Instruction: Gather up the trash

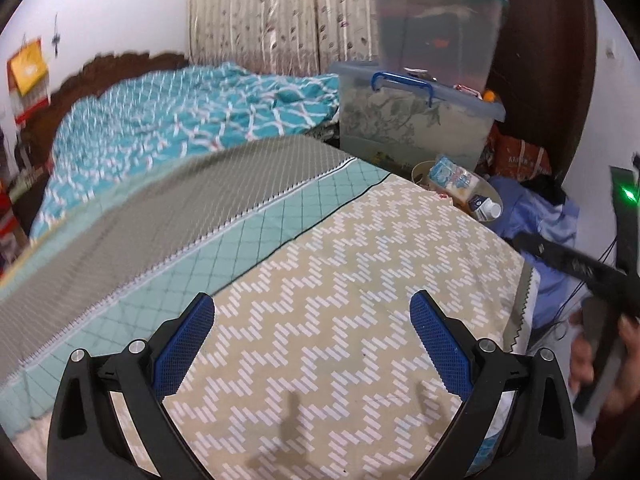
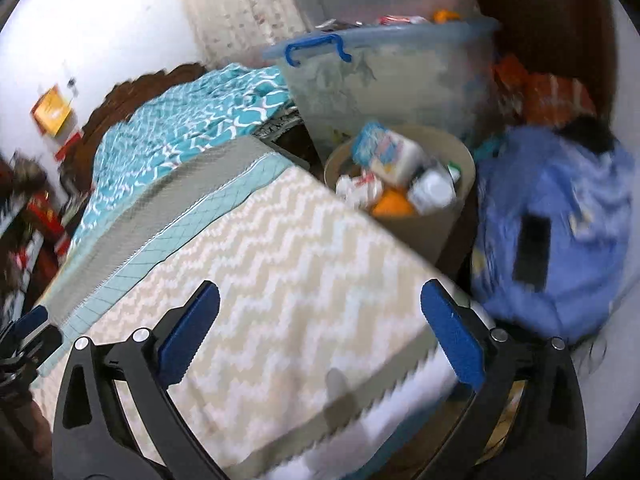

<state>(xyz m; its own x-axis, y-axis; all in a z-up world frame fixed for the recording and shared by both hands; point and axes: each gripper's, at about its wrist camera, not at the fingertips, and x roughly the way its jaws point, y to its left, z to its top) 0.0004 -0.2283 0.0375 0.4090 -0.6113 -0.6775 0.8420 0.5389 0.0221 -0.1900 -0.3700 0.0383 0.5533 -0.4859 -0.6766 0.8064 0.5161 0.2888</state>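
A beige trash bin (image 2: 432,232) stands beside the bed's far right corner, filled with wrappers, a white bottle and a blue-and-white packet (image 2: 380,148). It also shows in the left wrist view (image 1: 494,196), further off. My left gripper (image 1: 312,312) is open and empty over the beige zigzag bed cover (image 1: 340,280). My right gripper (image 2: 320,300) is open and empty over the same cover (image 2: 280,260), near its right edge, short of the bin. The right gripper's body shows at the right edge of the left wrist view (image 1: 580,268).
A clear storage box with a blue handle (image 2: 384,76) stands behind the bin, another box (image 1: 436,20) stacked on it. A blue cloth heap (image 2: 560,220) lies right of the bin. A teal patterned blanket (image 1: 180,120) covers the bed's far end.
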